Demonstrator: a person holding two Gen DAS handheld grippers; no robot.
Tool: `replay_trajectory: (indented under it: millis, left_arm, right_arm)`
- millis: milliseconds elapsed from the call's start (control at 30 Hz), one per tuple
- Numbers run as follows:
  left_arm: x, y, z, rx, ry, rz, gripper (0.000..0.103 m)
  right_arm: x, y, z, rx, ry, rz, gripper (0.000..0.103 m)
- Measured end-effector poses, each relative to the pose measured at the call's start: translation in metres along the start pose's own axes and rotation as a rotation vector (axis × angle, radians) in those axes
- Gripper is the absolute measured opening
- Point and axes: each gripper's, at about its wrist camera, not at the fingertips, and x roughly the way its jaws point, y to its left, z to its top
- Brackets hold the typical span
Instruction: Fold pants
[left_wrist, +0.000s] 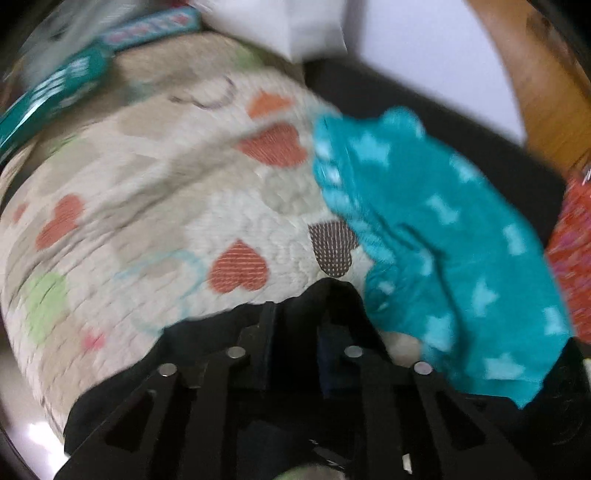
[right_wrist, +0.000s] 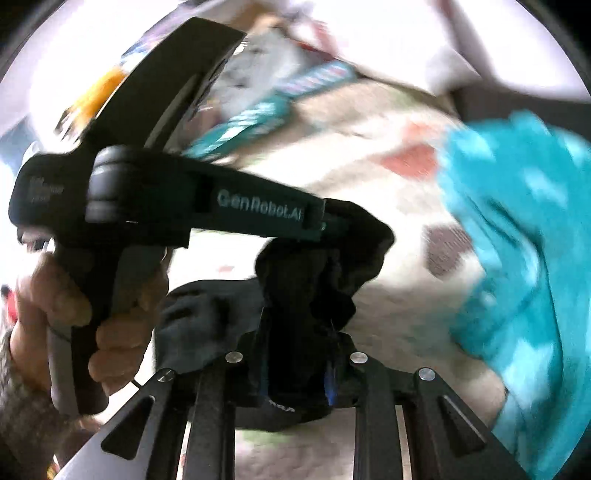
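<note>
The black pants (left_wrist: 325, 302) are bunched between the fingers of my left gripper (left_wrist: 295, 332), which is shut on them just above a cream quilt with hearts (left_wrist: 166, 206). In the right wrist view my right gripper (right_wrist: 295, 354) is also shut on the black pants (right_wrist: 303, 295), which hang in a dark clump. The left gripper's body (right_wrist: 207, 206), held by a hand, crosses that view and its tip meets the same clump. Both views are motion-blurred.
A teal garment with pale stars (left_wrist: 443, 251) lies on the quilt to the right, also in the right wrist view (right_wrist: 517, 240). A teal patterned strip (left_wrist: 66, 81) runs along the quilt's far left edge. White pillows (left_wrist: 314, 26) and red patterned fabric (left_wrist: 572, 251) border the quilt.
</note>
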Motion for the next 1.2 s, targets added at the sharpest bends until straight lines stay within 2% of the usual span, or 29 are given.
replay_trajectory:
  millis: [133, 200, 267, 367, 500, 533, 600, 633, 667, 700, 800, 867, 933, 967, 1000, 1067, 1133, 1167, 1200]
  left_arm:
    - [-0.07, 0.06, -0.034, -0.174, -0.139, -0.065, 0.018]
    - [-0.089, 0.088, -0.049, -0.249, -0.185, -0.08, 0.018]
    - [-0.103, 0.12, -0.078, -0.333, -0.228, -0.084, 0.018]
    - [-0.1, 0.167, -0.122, -0.477, -0.257, -0.078, 0.018]
    - [-0.069, 0.227, -0.176, -0.71, -0.208, -0.049, 0.018]
    - [-0.063, 0.24, -0.189, -0.775, -0.191, -0.045, 0.019]
    - [-0.066, 0.253, -0.199, -0.831, -0.202, -0.049, 0.023]
    - [-0.074, 0.257, -0.201, -0.85, -0.235, -0.042, 0.024]
    - [-0.08, 0.259, -0.202, -0.857, -0.261, -0.025, 0.028]
    - [-0.087, 0.26, -0.203, -0.868, -0.291, -0.002, 0.033]
    - [-0.101, 0.26, -0.207, -0.899, -0.358, 0.052, 0.036]
    - [-0.108, 0.255, -0.208, -0.891, -0.395, 0.063, 0.036]
    - [-0.11, 0.242, -0.202, -0.841, -0.422, 0.058, 0.038]
    - [-0.109, 0.234, -0.197, -0.804, -0.428, 0.065, 0.042]
    - [-0.105, 0.224, -0.19, -0.765, -0.423, 0.084, 0.049]
    - [-0.094, 0.209, -0.177, -0.706, -0.388, 0.138, 0.051]
    - [-0.077, 0.196, -0.165, -0.645, -0.316, 0.271, 0.051]
    - [-0.067, 0.192, -0.161, -0.617, -0.262, 0.392, 0.051]
    - [-0.059, 0.191, -0.16, -0.598, -0.221, 0.478, 0.051]
  right_arm:
    - [0.008, 0.066, 0.003, -0.193, 0.032, 0.06, 0.022]
    - [0.02, 0.099, -0.001, -0.286, 0.06, 0.079, 0.022]
    - [0.04, 0.128, -0.011, -0.383, 0.093, 0.081, 0.022]
    - [0.079, 0.164, -0.038, -0.514, 0.176, 0.056, 0.022]
    - [0.125, 0.184, -0.075, -0.664, 0.264, -0.018, 0.024]
    - [0.131, 0.187, -0.085, -0.718, 0.265, -0.039, 0.03]
    - [0.128, 0.196, -0.098, -0.8, 0.221, -0.069, 0.037]
    - [0.126, 0.197, -0.101, -0.817, 0.216, -0.063, 0.054]
    - [0.122, 0.2, -0.103, -0.83, 0.225, -0.04, 0.075]
    - [0.117, 0.203, -0.106, -0.844, 0.222, -0.025, 0.081]
    - [0.096, 0.205, -0.11, -0.909, 0.193, -0.008, 0.082]
    - [0.078, 0.2, -0.111, -0.928, 0.191, 0.019, 0.082]
    - [0.055, 0.194, -0.115, -0.932, 0.188, 0.033, 0.082]
    - [0.045, 0.186, -0.112, -0.925, 0.188, 0.029, 0.082]
    - [0.036, 0.178, -0.112, -0.914, 0.186, 0.016, 0.082]
    - [0.024, 0.168, -0.109, -0.877, 0.187, -0.019, 0.082]
    - [0.021, 0.148, -0.102, -0.811, 0.193, -0.056, 0.082]
    - [0.02, 0.14, -0.097, -0.774, 0.198, -0.07, 0.082]
    - [0.02, 0.131, -0.091, -0.73, 0.204, -0.082, 0.082]
